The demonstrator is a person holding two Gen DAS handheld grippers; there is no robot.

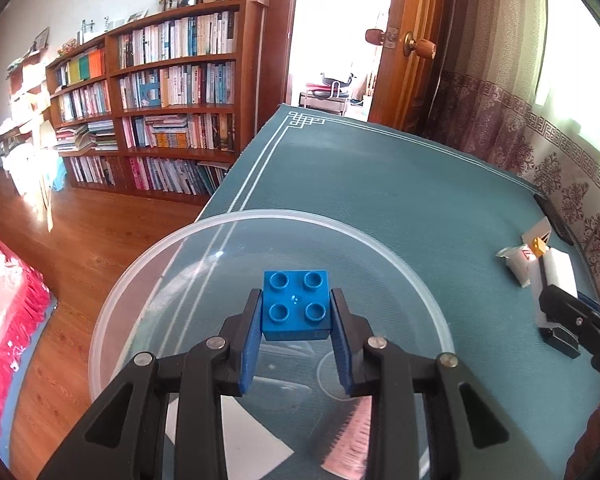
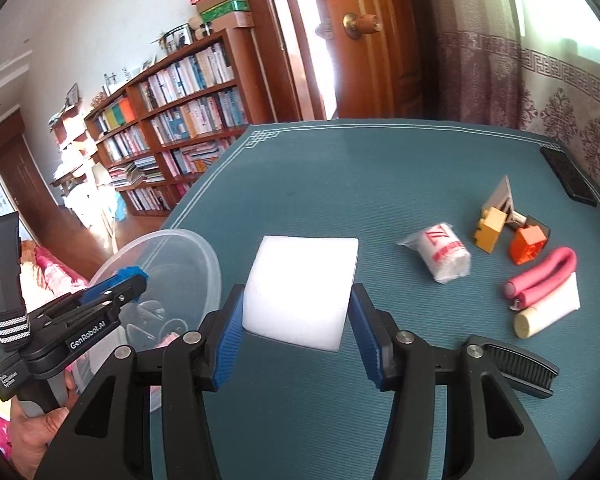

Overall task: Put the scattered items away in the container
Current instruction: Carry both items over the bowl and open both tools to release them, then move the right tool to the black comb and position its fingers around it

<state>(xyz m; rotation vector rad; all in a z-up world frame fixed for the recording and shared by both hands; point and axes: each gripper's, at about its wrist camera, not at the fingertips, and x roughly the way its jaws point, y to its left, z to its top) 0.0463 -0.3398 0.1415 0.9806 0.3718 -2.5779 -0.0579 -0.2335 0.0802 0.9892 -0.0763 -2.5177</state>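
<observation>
Left gripper (image 1: 296, 312): you clamp the blue brick (image 1: 295, 304) above the clear bowl (image 1: 112, 304); casing reads "GenRobot.AI".
Right gripper (image 2: 296, 312): you apparently grip the white foam block (image 2: 302, 288).
Right view only: packet (image 2: 440, 256), lettering unreadable.

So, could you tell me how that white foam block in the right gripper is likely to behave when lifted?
The white foam block looks porous and matte, so it is probably very light and may squash a little between the right gripper pads. Its flat faces suggest it won't roll, and the ribbed pads should hold it without slipping.
</observation>
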